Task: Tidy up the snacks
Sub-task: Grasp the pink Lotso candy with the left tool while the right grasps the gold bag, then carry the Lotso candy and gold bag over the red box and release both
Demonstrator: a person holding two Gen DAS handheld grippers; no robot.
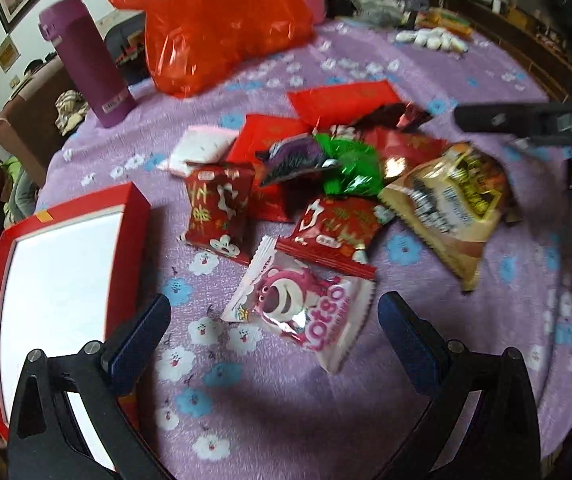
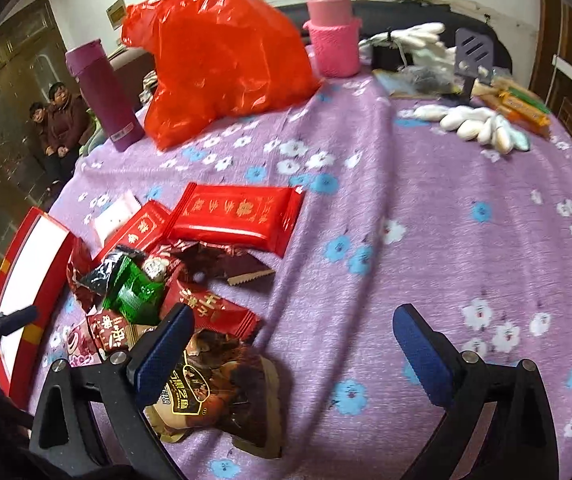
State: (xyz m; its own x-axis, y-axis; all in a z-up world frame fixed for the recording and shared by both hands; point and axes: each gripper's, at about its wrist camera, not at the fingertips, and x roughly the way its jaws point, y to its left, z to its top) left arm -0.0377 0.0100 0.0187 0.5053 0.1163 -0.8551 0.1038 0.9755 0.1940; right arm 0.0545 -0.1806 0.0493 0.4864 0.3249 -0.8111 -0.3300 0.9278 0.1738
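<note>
A pile of snack packets lies on the purple flowered cloth [image 1: 286, 420]. A pink-bear Lotso packet [image 1: 298, 304] lies nearest, between my open left gripper's [image 1: 274, 336] fingers but apart from them. Behind it are red packets [image 1: 218, 208], a green one [image 1: 350, 164] and a tan-brown packet [image 1: 450, 208]. An open red box with a white inside [image 1: 58, 300] stands to the left. My right gripper [image 2: 294, 348] is open and empty over the cloth; the brown packet [image 2: 222, 392] lies by its left finger. Long red packets [image 2: 238, 216] lie further back.
A red plastic bag [image 2: 222, 60], a purple flask [image 2: 104, 96] and a pink-sleeved bottle [image 2: 332, 36] stand at the back. White items [image 2: 474, 124] and orange packs [image 2: 522, 108] lie at the back right. People sit beyond the table's left edge [image 2: 62, 120].
</note>
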